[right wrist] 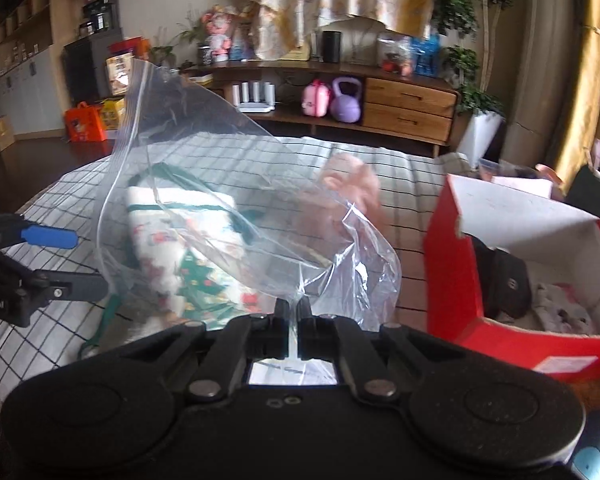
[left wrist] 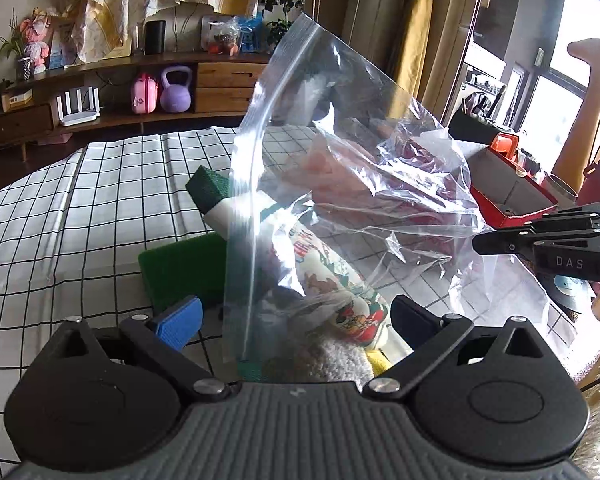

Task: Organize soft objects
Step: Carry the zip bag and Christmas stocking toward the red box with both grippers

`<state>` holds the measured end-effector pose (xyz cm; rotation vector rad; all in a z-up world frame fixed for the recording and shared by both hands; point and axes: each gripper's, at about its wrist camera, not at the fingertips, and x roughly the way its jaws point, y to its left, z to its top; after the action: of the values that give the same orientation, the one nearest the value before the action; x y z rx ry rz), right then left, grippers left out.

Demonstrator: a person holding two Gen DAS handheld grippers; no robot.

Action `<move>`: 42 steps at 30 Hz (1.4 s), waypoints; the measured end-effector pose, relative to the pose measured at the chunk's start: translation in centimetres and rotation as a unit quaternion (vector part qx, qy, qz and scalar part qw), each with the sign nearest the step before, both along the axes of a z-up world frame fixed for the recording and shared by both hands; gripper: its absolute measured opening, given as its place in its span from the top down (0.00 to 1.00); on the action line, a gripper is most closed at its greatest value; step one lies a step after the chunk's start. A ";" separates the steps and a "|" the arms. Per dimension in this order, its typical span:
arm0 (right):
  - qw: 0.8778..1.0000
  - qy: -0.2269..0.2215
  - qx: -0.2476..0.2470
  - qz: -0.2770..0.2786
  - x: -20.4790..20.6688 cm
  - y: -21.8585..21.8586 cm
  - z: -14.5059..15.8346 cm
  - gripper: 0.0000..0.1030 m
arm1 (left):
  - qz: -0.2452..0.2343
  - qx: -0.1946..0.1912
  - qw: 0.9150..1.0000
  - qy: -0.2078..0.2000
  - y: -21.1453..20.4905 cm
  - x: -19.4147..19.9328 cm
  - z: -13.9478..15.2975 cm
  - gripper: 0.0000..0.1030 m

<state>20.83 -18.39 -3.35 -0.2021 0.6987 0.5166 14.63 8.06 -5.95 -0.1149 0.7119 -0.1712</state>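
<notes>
A clear zip bag [left wrist: 340, 152] is held up over the checked cloth [left wrist: 80, 220], with its zip edge running down on the left. My right gripper [right wrist: 294, 314] is shut on a bunched corner of the bag [right wrist: 220, 168]; it reaches in from the right in the left wrist view [left wrist: 478, 244]. My left gripper [left wrist: 296, 314] is open, and the bag's zip edge hangs between its wide jaws without being pressed. A Christmas-print cloth [right wrist: 188, 256] lies under and behind the bag. A pink soft thing [right wrist: 352, 188] shows blurred through the plastic.
A green pad [left wrist: 180, 272] and a green-and-white roll [left wrist: 216, 200] lie on the cloth left of the bag. A red box [right wrist: 452, 260] with a black item [right wrist: 504, 280] inside stands at the right. A wooden sideboard [left wrist: 220, 80] runs along the back wall.
</notes>
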 end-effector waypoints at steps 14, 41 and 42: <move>0.997 0.028 -0.005 -0.069 0.0 -8.1 -2.5 0.98 | 0.032 -0.027 0.999 0.029 -2.6 4.4 -1.5 0.13; 0.996 0.037 0.026 -0.075 -1.0 -9.8 -2.8 0.98 | 0.087 -0.032 0.995 0.044 -3.1 4.8 -1.8 0.90; 0.996 0.035 0.027 -0.076 -1.2 -9.8 -2.6 0.98 | 0.085 -0.032 0.995 0.041 -3.2 4.7 -1.7 0.90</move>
<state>19.66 -28.19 -5.99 -0.0791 0.7617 0.3989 19.34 4.88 -7.67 -0.2434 0.7760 -0.0257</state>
